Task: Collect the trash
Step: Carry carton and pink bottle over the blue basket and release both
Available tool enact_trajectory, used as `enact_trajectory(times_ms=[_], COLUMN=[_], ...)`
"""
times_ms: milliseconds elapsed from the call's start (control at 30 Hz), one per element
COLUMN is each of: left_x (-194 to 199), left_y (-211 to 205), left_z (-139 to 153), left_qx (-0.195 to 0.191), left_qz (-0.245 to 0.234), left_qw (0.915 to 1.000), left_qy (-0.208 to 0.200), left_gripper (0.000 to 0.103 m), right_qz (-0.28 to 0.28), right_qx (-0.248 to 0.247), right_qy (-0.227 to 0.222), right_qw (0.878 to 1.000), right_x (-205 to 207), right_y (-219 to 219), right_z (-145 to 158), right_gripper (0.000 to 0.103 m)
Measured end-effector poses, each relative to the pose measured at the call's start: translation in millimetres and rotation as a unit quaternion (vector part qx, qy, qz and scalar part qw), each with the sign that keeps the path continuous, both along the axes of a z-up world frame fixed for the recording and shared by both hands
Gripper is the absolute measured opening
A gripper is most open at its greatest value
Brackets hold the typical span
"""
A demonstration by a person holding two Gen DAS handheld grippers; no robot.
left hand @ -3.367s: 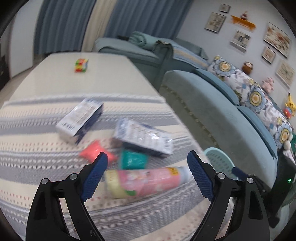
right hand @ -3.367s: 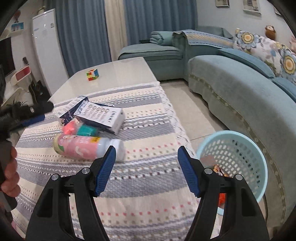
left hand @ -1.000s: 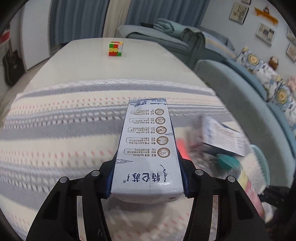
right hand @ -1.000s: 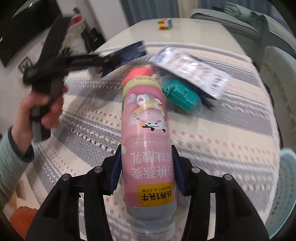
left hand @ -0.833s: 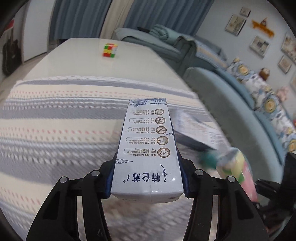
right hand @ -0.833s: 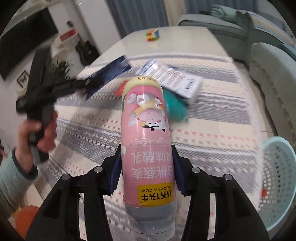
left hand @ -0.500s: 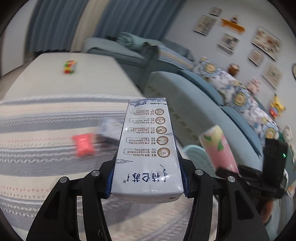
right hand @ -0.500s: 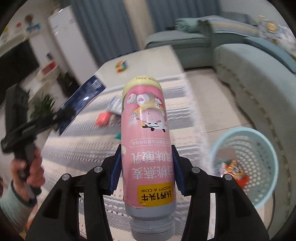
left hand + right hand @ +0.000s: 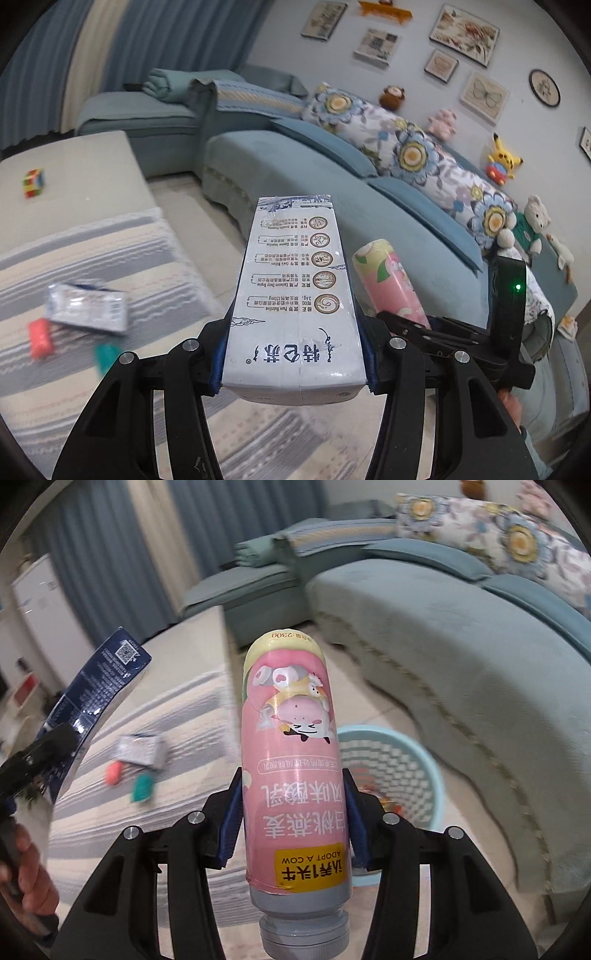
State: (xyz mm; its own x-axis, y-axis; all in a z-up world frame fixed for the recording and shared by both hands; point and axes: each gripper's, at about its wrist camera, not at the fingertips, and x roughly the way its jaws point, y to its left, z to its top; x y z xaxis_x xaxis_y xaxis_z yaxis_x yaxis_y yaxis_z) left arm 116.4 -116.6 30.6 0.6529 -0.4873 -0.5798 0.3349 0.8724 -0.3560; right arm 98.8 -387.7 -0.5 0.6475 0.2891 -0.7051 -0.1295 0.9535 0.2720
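My left gripper [image 9: 293, 363] is shut on a white and blue milk carton [image 9: 291, 295], held in the air past the table's right edge. My right gripper [image 9: 293, 818] is shut on a pink yoghurt bottle [image 9: 290, 738], cap end toward me, held above a light blue mesh basket [image 9: 413, 760] on the floor. The bottle [image 9: 391, 284] and right gripper also show in the left wrist view; the carton [image 9: 99, 686] shows in the right wrist view. A second carton [image 9: 86, 306], a red wrapper [image 9: 40, 338] and a teal wrapper [image 9: 105, 356] lie on the striped tablecloth [image 9: 92, 251].
A curved blue sofa [image 9: 461, 635] runs close behind the basket. A colour cube [image 9: 34, 182] sits on the bare far end of the table [image 9: 74, 166]. The basket holds some wrappers [image 9: 388, 803]. Tiled floor separates table and sofa.
Both grippers closed on their items, lifted them off the table and swung right toward the sofa. The basket now lies directly behind the bottle.
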Motion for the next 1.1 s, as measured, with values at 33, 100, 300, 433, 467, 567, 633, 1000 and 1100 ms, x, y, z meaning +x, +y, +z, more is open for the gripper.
enact_trajectory(times_ms=[33, 100, 300, 433, 467, 567, 633, 1000, 1100], left_x=[7, 21, 57, 72, 76, 82, 83, 56, 41], left_y=[-9, -23, -62, -76, -77, -78, -77, -53, -36], left_z=[-6, -17, -69, -103, -109, -119, -122, -100, -84], left_qx=[0.006, 0.012, 0.045, 0.058, 0.062, 0.055, 0.055, 0.045, 0.036], left_qz=[-0.001, -0.006, -0.04, -0.057, -0.056, -0.057, -0.06, -0.064, -0.056], left_qw=[1.0, 0.9998, 0.9964, 0.9929, 0.9922, 0.9915, 0.9917, 0.9938, 0.9959], left_qy=[0.003, 0.014, 0.06, 0.087, 0.093, 0.104, 0.099, 0.079, 0.061], left_gripper=[0.051, 0.051, 0.051, 0.052, 0.052, 0.061, 0.062, 0.063, 0.063], right_qz=[-0.012, -0.034, -0.079, -0.091, -0.092, -0.098, -0.098, -0.068, -0.049], right_qx=[0.0, 0.002, 0.005, 0.014, 0.015, 0.021, 0.028, 0.004, -0.011], right_qy=[0.006, 0.018, 0.068, 0.102, 0.108, 0.112, 0.112, 0.089, 0.06], right_qw=[1.0, 0.999, 0.995, 0.99, 0.99, 0.989, 0.988, 0.994, 0.997], right_x=[5, 15, 39, 55, 58, 63, 65, 43, 29], right_y=[-9, -23, -45, -48, -49, -51, -50, -27, -8], right_z=[-5, -17, -65, -98, -104, -115, -118, -104, -83], right_gripper=[0.046, 0.046, 0.046, 0.047, 0.047, 0.05, 0.054, 0.054, 0.054])
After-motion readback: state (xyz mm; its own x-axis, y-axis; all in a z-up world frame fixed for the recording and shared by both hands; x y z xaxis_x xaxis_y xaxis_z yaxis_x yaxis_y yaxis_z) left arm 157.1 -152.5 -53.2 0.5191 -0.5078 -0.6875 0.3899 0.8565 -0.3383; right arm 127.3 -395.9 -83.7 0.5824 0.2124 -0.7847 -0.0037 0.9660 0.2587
